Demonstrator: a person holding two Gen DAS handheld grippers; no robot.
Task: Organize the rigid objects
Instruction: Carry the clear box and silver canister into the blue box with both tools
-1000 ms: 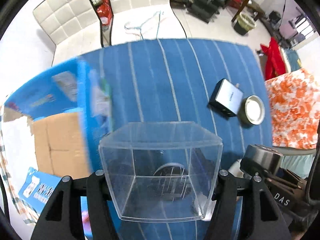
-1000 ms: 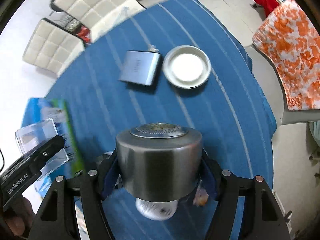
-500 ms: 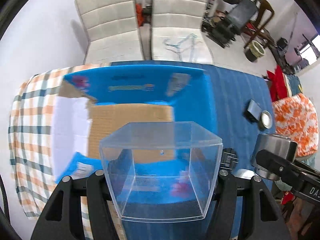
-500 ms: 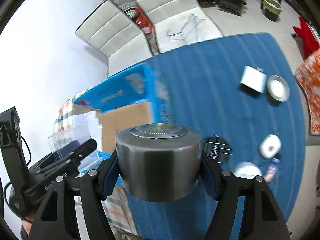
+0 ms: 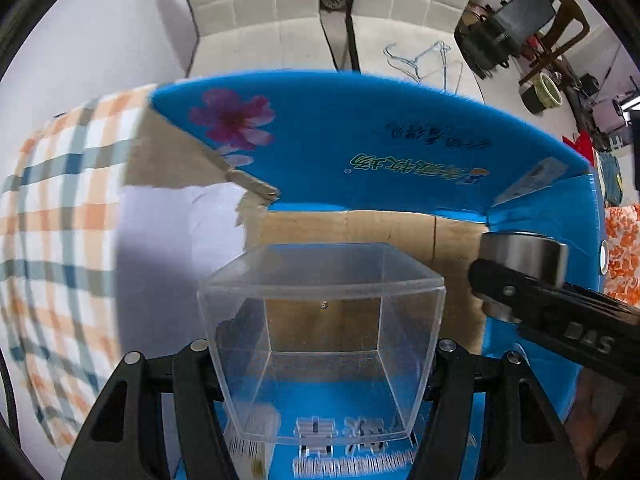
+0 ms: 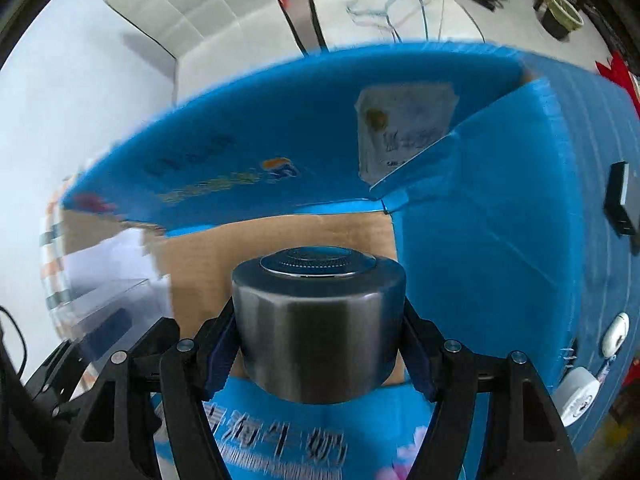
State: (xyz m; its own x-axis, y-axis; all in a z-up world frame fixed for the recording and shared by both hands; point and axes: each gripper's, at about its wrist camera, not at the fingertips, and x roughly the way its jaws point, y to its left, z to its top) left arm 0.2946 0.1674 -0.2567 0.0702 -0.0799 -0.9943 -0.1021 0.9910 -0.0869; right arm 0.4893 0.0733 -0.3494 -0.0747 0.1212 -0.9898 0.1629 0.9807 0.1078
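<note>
The left claw [image 5: 322, 354] grips a clear square plastic box [image 5: 320, 340] by its sides; the right claw [image 6: 318, 344] clamps a round brushed-metal tin [image 6: 318, 328] — both held above the open blue printed cardboard carton [image 5: 360, 152], over its brown floor. Beyond, on the blue striped worktop [image 6: 592, 248], lies a dark flat device [image 6: 620, 204].

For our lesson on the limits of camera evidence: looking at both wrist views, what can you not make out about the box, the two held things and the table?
- Cardboard box floor: both views, hidden behind the clear plastic tub and the metal tin.
- Tin's underside: right view, faces away.
- Box print: right view, blurred.
- Small white things on the blue tablecloth: right view, at the edge, too small to identify.
</note>
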